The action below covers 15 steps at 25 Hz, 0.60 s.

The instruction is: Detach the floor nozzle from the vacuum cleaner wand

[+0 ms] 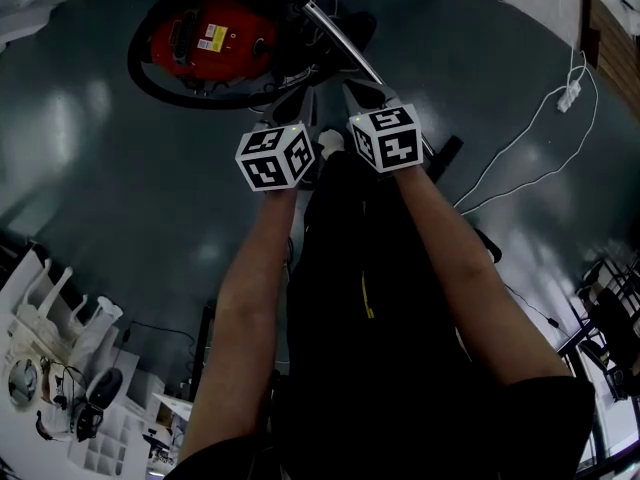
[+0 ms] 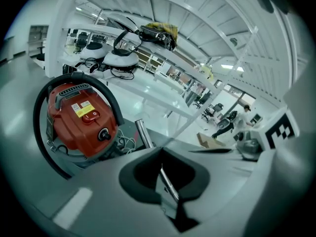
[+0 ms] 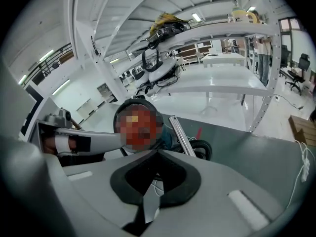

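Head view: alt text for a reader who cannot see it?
Two forearms reach over a dark grey floor, the left tool and right tool side by side, each bearing a marker cube. Beyond them lies a red vacuum cleaner ringed by black hose, its metal wand slanting toward them.

- Yellow label (image 1: 211, 36) on the red vacuum cleaner (image 1: 245, 53): the print is too small to read (in the left gripper view as well).
- Marker cubes (image 1: 275, 156): black-and-white square patterns only, no letters or numbers.

Ahead, the red vacuum cleaner (image 1: 215, 38), its looped hose (image 1: 150, 86) and the slanting wand (image 1: 345, 46) bar our way. The floor (image 1: 100, 178) lies open on our left, and a white cable (image 1: 512, 146) trails on our right.
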Each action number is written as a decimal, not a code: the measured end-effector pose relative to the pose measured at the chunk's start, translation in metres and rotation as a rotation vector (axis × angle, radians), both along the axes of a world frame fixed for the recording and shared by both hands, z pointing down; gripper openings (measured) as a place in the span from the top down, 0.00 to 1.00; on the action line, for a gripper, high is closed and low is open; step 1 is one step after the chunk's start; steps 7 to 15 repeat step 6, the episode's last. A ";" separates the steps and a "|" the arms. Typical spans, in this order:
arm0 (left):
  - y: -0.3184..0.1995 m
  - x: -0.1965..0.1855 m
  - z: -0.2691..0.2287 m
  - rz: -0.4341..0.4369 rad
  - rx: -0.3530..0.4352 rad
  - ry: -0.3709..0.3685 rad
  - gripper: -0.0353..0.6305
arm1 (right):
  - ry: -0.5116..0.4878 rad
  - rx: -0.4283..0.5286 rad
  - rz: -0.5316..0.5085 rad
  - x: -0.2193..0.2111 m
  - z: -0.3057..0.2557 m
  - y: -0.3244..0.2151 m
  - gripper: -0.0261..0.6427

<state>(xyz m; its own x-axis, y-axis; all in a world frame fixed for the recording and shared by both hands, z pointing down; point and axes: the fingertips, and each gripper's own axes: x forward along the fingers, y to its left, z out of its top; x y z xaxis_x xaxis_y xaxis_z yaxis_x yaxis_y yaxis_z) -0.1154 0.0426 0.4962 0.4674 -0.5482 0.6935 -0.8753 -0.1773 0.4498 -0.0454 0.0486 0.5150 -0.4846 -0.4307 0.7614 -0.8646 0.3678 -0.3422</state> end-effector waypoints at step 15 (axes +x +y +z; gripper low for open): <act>-0.002 0.003 0.008 0.008 -0.014 0.002 0.93 | 0.007 -0.004 0.010 0.004 0.008 -0.006 0.97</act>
